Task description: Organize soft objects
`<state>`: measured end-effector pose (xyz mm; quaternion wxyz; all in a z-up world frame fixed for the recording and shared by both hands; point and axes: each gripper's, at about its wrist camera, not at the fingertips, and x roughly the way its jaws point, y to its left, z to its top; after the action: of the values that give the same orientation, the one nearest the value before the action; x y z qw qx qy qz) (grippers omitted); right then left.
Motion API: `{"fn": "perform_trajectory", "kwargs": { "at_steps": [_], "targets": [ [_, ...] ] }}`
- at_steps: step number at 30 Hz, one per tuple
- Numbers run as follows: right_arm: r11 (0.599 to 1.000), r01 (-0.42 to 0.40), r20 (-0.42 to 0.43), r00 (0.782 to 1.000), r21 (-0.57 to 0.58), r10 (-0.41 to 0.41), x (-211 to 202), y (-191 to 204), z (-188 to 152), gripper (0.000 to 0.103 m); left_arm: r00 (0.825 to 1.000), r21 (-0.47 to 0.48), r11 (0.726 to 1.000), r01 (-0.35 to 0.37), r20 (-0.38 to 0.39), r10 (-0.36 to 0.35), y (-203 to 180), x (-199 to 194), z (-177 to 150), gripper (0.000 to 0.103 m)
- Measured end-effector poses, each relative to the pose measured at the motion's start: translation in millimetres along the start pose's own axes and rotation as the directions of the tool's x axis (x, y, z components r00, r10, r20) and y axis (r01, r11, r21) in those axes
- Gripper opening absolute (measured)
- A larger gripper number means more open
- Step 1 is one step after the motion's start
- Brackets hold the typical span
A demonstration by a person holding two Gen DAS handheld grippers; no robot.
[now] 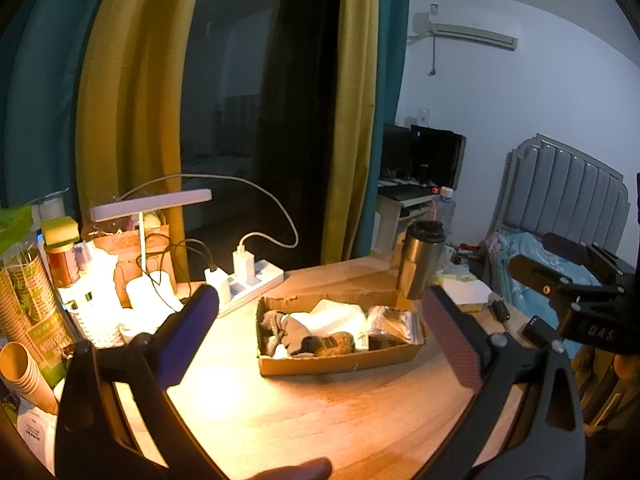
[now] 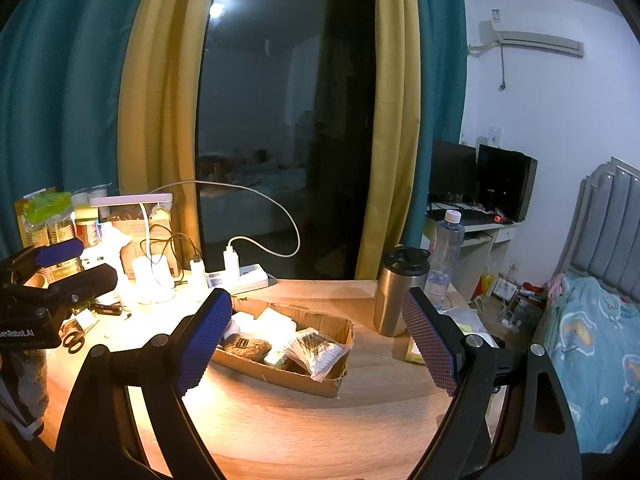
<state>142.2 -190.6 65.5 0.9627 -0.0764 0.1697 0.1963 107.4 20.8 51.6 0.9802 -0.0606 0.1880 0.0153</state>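
Observation:
A shallow cardboard box [image 1: 340,364] [image 2: 280,378] lies on the wooden table. It holds a crumpled grey cloth [image 1: 286,330], a brown fuzzy item [image 1: 334,343] [image 2: 246,347], white soft pieces [image 1: 340,316] [image 2: 272,322] and a clear bag of cotton swabs [image 1: 394,322] [image 2: 316,350]. My left gripper [image 1: 320,336] hovers open in front of the box, nothing between its fingers. My right gripper [image 2: 320,340] also stands open short of the box, empty. Each gripper shows at the edge of the other's view.
A steel tumbler [image 1: 420,258] [image 2: 398,292] stands behind the box, a water bottle [image 2: 446,256] beside it. A lit desk lamp [image 1: 150,204], power strip [image 1: 248,280], paper cups [image 1: 24,372], jars and scissors [image 2: 74,340] crowd the left. A bed [image 2: 596,344] lies right.

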Motion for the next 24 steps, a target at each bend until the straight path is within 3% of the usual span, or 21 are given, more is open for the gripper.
{"fn": "perform_trajectory", "kwargs": {
  "at_steps": [24],
  "targets": [
    [1.000,0.001,-0.005,1.000,0.002,-0.001,2.6,-2.2,-0.2,0.089,1.000,0.004,1.000,0.000,-0.006,0.001,-3.0,6.2,0.7,0.102]
  ]
}}
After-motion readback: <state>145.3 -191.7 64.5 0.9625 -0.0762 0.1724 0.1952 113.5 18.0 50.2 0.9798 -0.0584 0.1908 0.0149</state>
